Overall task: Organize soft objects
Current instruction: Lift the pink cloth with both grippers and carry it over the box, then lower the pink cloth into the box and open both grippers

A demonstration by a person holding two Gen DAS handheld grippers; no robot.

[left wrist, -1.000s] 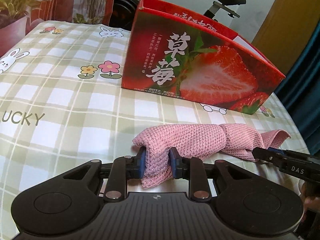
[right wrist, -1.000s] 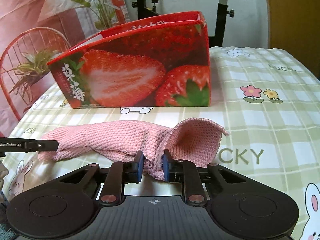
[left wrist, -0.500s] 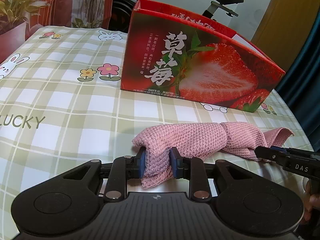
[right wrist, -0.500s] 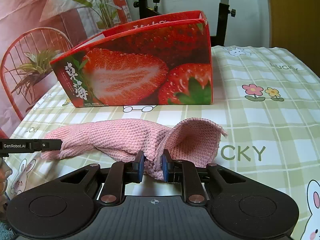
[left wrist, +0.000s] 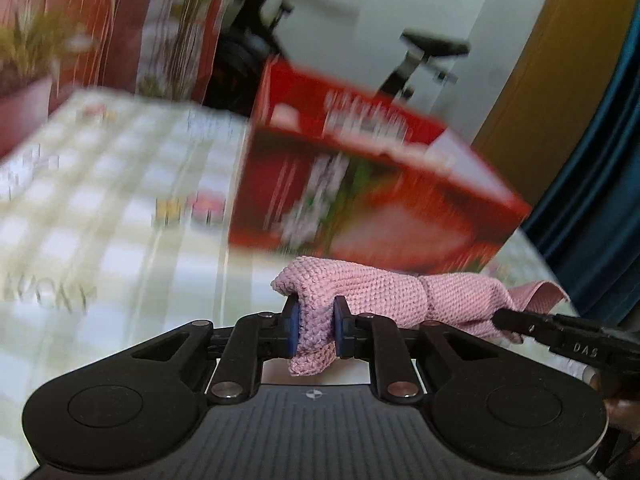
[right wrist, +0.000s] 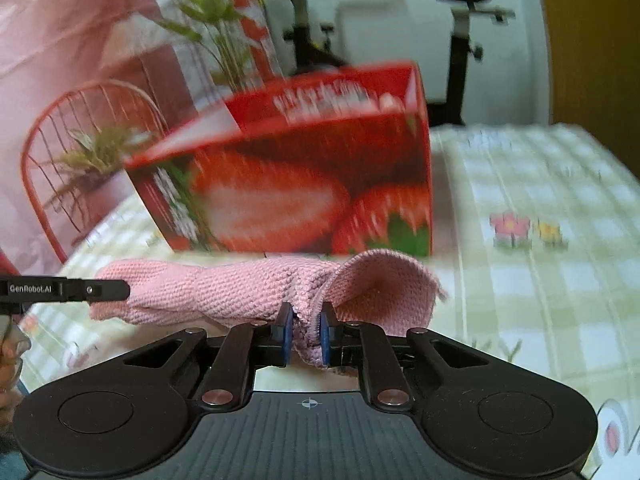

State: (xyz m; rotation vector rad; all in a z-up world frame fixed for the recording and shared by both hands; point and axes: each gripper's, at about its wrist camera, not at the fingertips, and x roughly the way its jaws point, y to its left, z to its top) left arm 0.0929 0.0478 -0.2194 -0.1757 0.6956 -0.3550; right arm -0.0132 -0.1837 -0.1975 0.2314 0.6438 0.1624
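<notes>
A pink knitted cloth (left wrist: 384, 292) stretches between my two grippers, lifted off the checked bedspread. My left gripper (left wrist: 316, 328) pinches its left end, and its jaws are still closing on the bunched fabric. In the right wrist view the same pink cloth (right wrist: 240, 292) runs leftward from my right gripper (right wrist: 306, 330), whose jaws are also closing on a fold of it. The right gripper's fingers (left wrist: 520, 322) show at the right of the left wrist view. The left gripper's fingers (right wrist: 96, 290) show at the left of the right wrist view.
A red strawberry-printed cardboard box (left wrist: 360, 184), open at the top, stands just behind the cloth on the checked bedspread (left wrist: 100, 220). An exercise bike (right wrist: 464, 40) and potted plants (right wrist: 92, 160) stand beyond the bed. A dark curtain (left wrist: 600, 200) hangs at the right.
Both grippers have risen with the cloth, which now hangs off the bedspread. The jaws of both have narrowed on the fabric. The background is blurred from the motion.
</notes>
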